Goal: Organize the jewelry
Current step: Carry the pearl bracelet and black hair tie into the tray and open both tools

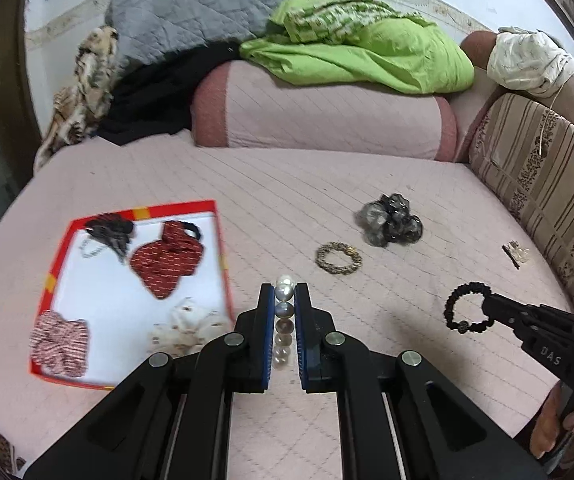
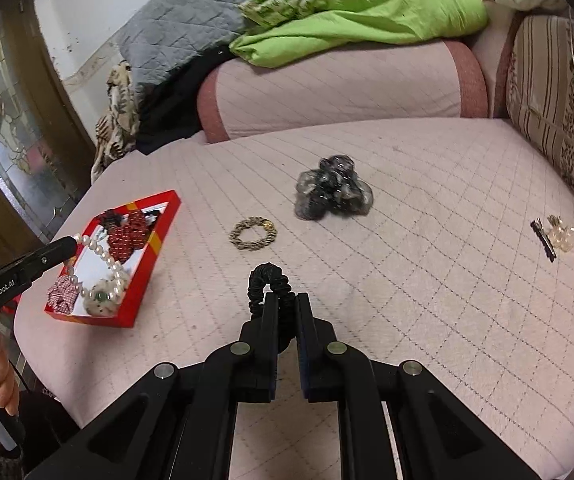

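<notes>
My left gripper [image 1: 285, 292] grasps the pearl strand [image 2: 101, 258], hanging just right of the red tray [image 1: 223, 256]; my right gripper [image 2: 286, 300], farther off mid-bed, clamps the black scrunchie [image 2: 269, 280].

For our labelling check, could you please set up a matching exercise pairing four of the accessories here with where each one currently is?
Things:
1. pearl bracelet
2. black bracelet
3. gold bracelet
4. red patterned scrunchie

Places:
A. inside the red box
B. between the left gripper's fingers
C. lying loose on the pink bedcover
D. between the right gripper's fingers

Pairs: 1-B, 2-D, 3-C, 4-A
</notes>
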`<move>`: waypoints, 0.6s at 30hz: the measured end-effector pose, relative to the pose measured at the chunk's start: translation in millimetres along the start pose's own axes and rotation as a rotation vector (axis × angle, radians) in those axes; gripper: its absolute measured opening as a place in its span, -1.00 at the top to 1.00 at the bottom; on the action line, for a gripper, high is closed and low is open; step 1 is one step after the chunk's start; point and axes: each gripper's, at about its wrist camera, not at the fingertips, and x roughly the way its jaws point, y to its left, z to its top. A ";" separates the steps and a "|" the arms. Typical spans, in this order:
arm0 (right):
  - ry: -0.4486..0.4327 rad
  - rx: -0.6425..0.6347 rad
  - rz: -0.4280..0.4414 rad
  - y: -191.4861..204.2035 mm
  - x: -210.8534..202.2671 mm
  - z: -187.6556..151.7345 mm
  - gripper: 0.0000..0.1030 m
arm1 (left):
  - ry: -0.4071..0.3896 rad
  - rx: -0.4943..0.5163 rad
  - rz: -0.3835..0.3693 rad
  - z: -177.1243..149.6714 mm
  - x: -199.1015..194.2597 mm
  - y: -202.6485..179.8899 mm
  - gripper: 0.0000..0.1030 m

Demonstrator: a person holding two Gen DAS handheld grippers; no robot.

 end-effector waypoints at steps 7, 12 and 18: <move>-0.011 -0.037 0.006 21.9 -9.2 -3.8 0.83 | -0.060 0.001 0.051 -3.1 -26.0 16.9 0.82; -0.005 -0.054 0.008 33.8 -9.4 -5.4 0.83 | -0.090 -0.003 0.071 -0.5 -35.1 28.0 0.82; 0.006 -0.068 0.010 44.4 -5.7 -7.2 0.83 | -0.114 0.012 0.117 -0.4 -40.7 36.8 0.82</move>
